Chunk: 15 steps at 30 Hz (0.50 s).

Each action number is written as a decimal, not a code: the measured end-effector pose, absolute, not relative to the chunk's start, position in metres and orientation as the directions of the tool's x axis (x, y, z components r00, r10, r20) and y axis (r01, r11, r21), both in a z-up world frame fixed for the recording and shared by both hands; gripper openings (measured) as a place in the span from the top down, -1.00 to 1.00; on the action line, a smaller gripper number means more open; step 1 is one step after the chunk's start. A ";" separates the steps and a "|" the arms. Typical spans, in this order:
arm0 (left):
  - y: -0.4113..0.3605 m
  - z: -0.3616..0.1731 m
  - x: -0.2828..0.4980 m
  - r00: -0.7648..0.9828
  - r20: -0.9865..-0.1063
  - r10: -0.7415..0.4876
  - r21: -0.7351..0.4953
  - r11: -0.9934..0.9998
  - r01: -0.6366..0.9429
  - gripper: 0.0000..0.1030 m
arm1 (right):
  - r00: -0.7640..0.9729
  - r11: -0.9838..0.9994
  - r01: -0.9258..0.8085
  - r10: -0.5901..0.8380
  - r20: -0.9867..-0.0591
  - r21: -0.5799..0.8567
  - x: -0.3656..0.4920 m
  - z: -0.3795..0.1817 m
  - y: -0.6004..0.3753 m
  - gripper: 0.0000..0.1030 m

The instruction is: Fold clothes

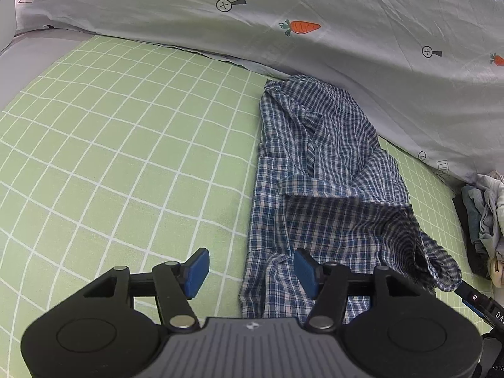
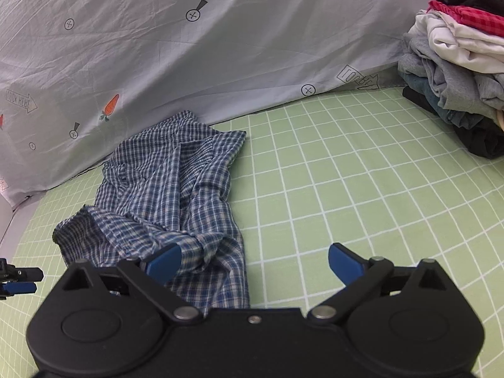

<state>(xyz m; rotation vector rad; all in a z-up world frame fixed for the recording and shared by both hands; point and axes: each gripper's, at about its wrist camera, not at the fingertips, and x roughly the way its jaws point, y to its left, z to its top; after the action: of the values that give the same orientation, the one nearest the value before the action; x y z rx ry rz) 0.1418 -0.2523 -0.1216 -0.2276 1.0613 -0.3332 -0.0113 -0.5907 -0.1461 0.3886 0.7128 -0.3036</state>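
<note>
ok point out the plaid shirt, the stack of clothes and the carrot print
plaid shirt (image 2: 176,189): right wrist view, middle of the crumpled body
stack of clothes (image 2: 453,72): right wrist view, grey garment mid-pile
carrot print (image 1: 304,27): left wrist view, orange body, on the grey sheet

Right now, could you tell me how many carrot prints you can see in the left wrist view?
2: one carrot top centre on the grey sheet, another cut off at the right edge. Folds may hide more.
</note>
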 end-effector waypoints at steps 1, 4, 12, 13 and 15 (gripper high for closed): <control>-0.257 -0.123 0.142 0.438 -0.818 -0.373 -0.333 0.928 0.169 -0.19 | 0.712 0.893 0.385 -0.129 -0.690 0.231 -0.011 -0.148 -0.589 -0.98; -0.272 -0.129 0.144 0.419 -0.831 -0.366 -0.304 0.930 0.208 -0.19 | 0.690 0.912 0.355 -0.110 -0.715 0.203 -0.006 -0.156 -0.584 -0.98; -0.312 -0.151 0.177 0.416 -0.868 -0.272 -0.185 0.954 0.237 -0.23 | 0.634 0.943 0.317 -0.133 -0.762 0.100 0.044 -0.181 -0.592 -0.98; -0.315 -0.153 0.183 0.420 -0.870 -0.258 -0.174 0.958 0.229 -0.23 | 0.629 0.942 0.323 -0.138 -0.765 0.096 0.053 -0.184 -0.596 -0.98; -0.321 -0.159 0.195 0.430 -0.876 -0.219 -0.141 0.968 0.206 -0.23 | 0.617 0.935 0.345 -0.164 -0.770 0.077 0.070 -0.189 -0.605 -0.98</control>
<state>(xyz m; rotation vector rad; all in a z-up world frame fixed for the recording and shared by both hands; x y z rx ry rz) 0.1952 -0.3207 -0.1591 -0.0132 1.0946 -0.2653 0.0700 -0.6046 -0.1891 0.2264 0.8583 -0.2960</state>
